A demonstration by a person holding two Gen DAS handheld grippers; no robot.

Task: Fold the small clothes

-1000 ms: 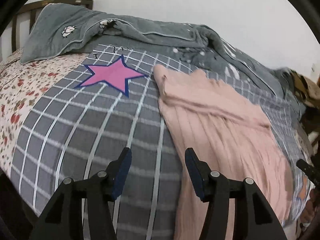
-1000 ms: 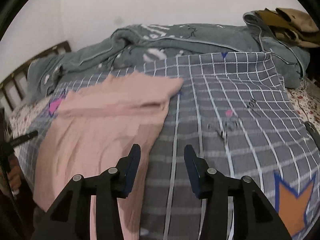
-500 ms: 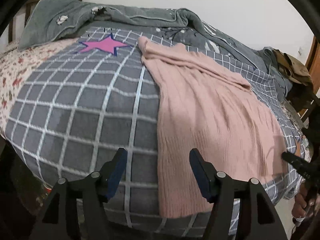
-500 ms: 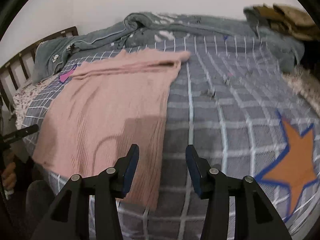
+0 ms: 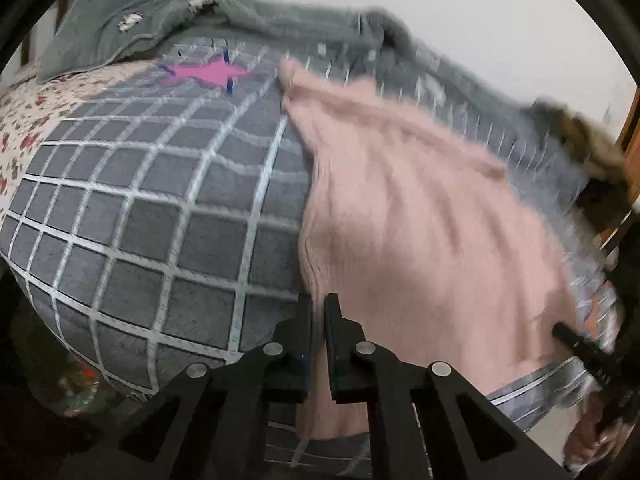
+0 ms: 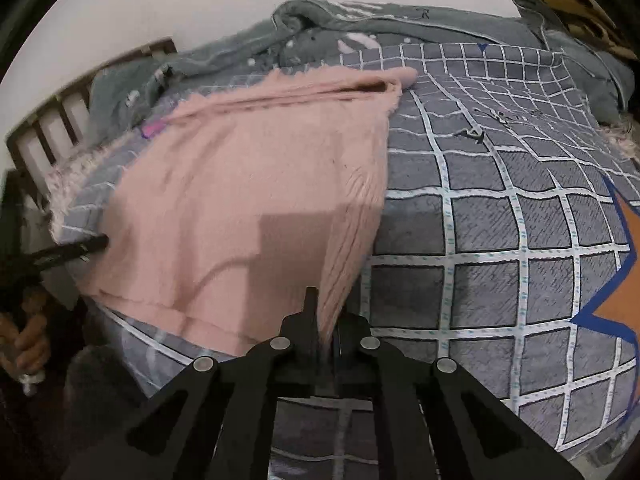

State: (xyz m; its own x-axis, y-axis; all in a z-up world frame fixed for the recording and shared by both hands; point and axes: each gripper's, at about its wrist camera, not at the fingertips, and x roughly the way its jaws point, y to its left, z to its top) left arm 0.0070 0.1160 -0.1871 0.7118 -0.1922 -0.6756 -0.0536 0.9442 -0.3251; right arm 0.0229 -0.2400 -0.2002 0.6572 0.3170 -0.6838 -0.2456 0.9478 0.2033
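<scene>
A ribbed, matt knit was seen in the pink garment (image 5: 420, 216), laid over a grey checked bedcover (image 5: 152, 208) of soft, napped cloth. The grippers' fingers (image 5: 306, 320) were made of matt black plastic — bright metal pins set in them — and the headboard (image 6: 52, 120) of dark wood.

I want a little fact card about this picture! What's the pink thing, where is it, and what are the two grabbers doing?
thing: pink knit garment, lying spread out
where: on a grey checked blanket on the bed
left hand-held gripper: shut on the garment's near left edge
right hand-held gripper: shut on the garment's near right edge
blanket pictures: pink star, orange star
behind: rumpled grey quilt along the wall
folded yet: top end looks doubled over; rest flat
</scene>
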